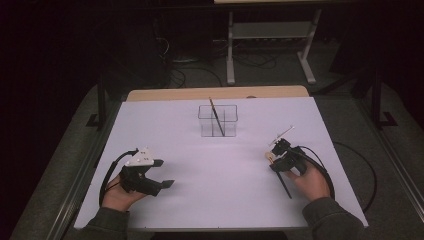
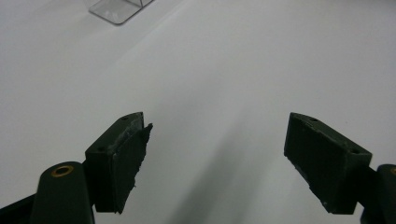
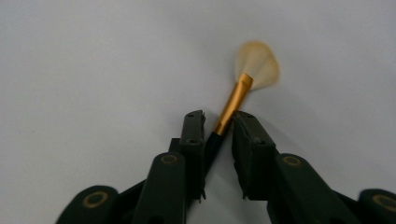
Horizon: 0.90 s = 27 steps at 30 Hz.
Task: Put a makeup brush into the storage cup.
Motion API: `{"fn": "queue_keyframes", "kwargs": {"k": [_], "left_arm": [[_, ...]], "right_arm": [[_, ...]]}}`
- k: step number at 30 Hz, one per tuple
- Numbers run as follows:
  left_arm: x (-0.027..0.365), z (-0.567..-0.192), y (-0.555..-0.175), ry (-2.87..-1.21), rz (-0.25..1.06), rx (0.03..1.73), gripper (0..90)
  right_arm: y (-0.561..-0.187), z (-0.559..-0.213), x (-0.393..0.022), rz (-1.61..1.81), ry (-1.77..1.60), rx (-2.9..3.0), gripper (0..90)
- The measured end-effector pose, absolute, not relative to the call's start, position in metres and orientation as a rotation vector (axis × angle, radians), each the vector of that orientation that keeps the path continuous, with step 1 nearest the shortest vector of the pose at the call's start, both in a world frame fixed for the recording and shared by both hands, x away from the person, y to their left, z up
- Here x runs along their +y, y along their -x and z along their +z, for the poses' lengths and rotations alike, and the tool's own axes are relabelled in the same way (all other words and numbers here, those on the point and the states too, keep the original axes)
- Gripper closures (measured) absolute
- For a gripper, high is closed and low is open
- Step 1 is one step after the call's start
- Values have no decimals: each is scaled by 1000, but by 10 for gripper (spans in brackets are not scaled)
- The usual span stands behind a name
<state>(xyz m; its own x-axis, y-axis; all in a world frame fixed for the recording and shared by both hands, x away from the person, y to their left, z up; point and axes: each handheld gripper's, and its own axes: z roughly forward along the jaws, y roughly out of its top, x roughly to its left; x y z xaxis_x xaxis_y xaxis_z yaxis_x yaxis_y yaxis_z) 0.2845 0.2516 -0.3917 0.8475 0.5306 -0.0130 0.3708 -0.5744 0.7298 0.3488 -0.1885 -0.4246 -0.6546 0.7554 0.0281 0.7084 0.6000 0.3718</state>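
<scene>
2 grippers are on the white table [image 1: 220,165] right now, one in each of the person's hands. Over on the right side, at about 4 o'clock from the table's middle, the right gripper [image 1: 278,156] has a fan brush [image 1: 280,172] between its jaws. The high view has the brush's dark handle trailing back toward 5 o'clock past the hand, almost to the table's near edge, while the pale bristle end sits at the gripper's front, toward 11 o'clock.

Switch to the right gripper view and it gets clearer: the fan brush [image 3: 233,105] runs up between the 2 black jaws, gold ferrule leaning toward 1 o'clock, the cream fan of bristles spread just past the jaw tips above the white surface. The jaws stand narrow, close on either side of the dark handle just below the ferrule. The right-hand jaw looks to be against the brush; whether the left one is pressing too, I cannot tell for certain, but the gap is slim.

Now the left gripper [image 1: 165,174], down at 8 o'clock on the table. Its jaws stand wide apart, with bare white table between them. In the left gripper view a corner of the clear box [image 2: 119,9] peeks in at 11 o'clock.

That clear box [image 1: 218,120] stands at 12 o'clock on the table, well apart from both grippers, split into compartments, with 1 dark brush [image 1: 216,117] leaning inside it, tip pointing up toward 12.
</scene>
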Motion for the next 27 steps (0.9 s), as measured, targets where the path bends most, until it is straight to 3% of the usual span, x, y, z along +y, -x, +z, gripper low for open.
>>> {"fn": "queue_keyframes", "kwargs": {"k": [5, 27], "left_arm": [[250, -391, -284, -2234, 261, 654, 203], [252, -392, -286, -2228, 263, 651, 203]], "right_arm": [[-350, -424, -186, 517, -1213, 2721, 830], [-363, -420, -189, 530, -1164, 2866, 838]]}}
